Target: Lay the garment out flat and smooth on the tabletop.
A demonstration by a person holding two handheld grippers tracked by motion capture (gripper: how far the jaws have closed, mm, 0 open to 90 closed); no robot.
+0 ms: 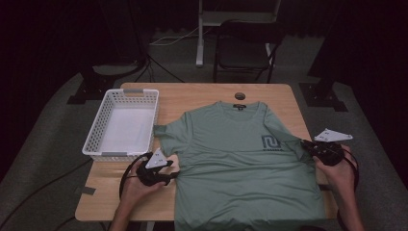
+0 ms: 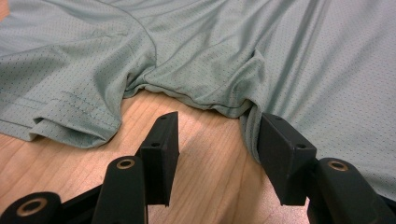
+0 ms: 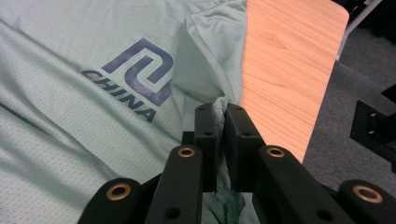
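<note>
One basket (image 1: 107,126), one T-shirt (image 1: 240,168), two grippers, one table (image 1: 202,94); one folding chair (image 1: 245,48) stood beyond the table's far edge.

Places given relative to the T-shirt. The white slotted basket sat to its left, near the left sleeve (image 1: 168,134) but not touching it; nothing lay inside.

The left gripper (image 1: 169,174) rested on the table just beside the T-shirt's left side seam, below the sleeve. In the left gripper view its jaws stood wide apart over bare wood (image 2: 205,154); the fabric edge brushed the right-hand jaw, but nothing was pinched.

The T-shirt lay face up across the middle and right of the table, collar (image 1: 239,106) toward the far edge, hem hanging at the near edge. Colour pale grey-green, fine perforated mesh, a dark label inside the collar, a dark blue logo (image 3: 140,70) with the word "CHINA" on the chest. Fabric mostly flat, with soft wrinkles at both underarms.

The right gripper (image 1: 308,145) sat at the T-shirt's right edge, by the right sleeve. In the right gripper view its jaws were nearly together, clamping a bunched fold of the fabric (image 3: 219,105).
</note>
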